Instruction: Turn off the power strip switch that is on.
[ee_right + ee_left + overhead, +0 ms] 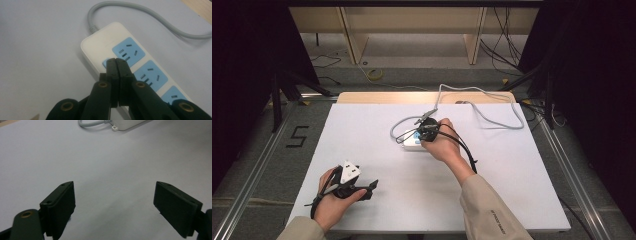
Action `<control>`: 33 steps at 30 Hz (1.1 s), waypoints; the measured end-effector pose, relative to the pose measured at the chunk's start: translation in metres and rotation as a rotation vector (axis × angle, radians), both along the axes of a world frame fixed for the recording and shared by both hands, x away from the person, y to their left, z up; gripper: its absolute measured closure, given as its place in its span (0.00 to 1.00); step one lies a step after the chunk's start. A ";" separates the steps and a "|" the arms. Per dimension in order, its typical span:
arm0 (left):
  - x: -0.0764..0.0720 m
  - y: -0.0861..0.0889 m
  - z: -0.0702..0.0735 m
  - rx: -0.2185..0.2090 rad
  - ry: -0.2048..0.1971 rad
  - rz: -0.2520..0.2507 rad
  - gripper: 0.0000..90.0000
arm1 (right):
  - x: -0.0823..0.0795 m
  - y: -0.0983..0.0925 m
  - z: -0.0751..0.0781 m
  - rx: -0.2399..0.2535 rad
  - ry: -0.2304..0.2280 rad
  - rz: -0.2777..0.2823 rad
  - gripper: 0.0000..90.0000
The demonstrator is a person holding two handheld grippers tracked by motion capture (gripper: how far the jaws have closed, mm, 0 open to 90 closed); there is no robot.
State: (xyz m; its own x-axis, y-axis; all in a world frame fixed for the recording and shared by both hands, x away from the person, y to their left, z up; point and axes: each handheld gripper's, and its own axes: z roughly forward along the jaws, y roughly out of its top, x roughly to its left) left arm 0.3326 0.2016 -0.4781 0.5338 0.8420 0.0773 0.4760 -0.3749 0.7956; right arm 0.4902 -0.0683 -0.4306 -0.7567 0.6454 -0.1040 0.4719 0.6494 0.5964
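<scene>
I read this as a lab recording bay | white surface (377,200) | black curtains (247,75) | aluminium rails (257,165) | loose floor cables (504,40)

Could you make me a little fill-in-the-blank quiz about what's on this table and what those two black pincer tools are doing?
1. The white plastic power strip has sockets coloured ____.
2. The right gripper has its fingers pressed ____, tips on the strip's small blue button.
3. The left gripper has its fingers spread ____ above the white table.
4. The strip's round cable is coloured ____.

Missing words: blue; together; apart; grey
</scene>
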 end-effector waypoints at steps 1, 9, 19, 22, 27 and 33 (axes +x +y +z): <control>0.000 0.000 0.000 0.001 0.000 0.000 0.19 | -0.001 -0.002 0.000 0.000 -0.003 0.000 1.00; 0.000 0.001 0.000 0.006 0.004 -0.002 0.19 | -0.010 -0.017 0.002 0.012 -0.003 -0.008 0.98; -0.001 0.001 -0.001 0.004 0.009 0.000 0.19 | -0.023 -0.035 0.002 0.029 -0.003 -0.007 0.97; -0.001 0.002 -0.001 0.006 0.011 -0.001 0.19 | -0.028 -0.040 0.002 0.046 -0.003 -0.010 0.96; -0.001 0.002 -0.002 0.007 0.012 0.002 0.19 | -0.037 -0.050 0.005 0.064 -0.011 -0.015 0.93; -0.002 0.003 -0.002 0.006 0.013 0.006 0.19 | -0.046 -0.068 0.004 0.074 -0.003 -0.031 0.90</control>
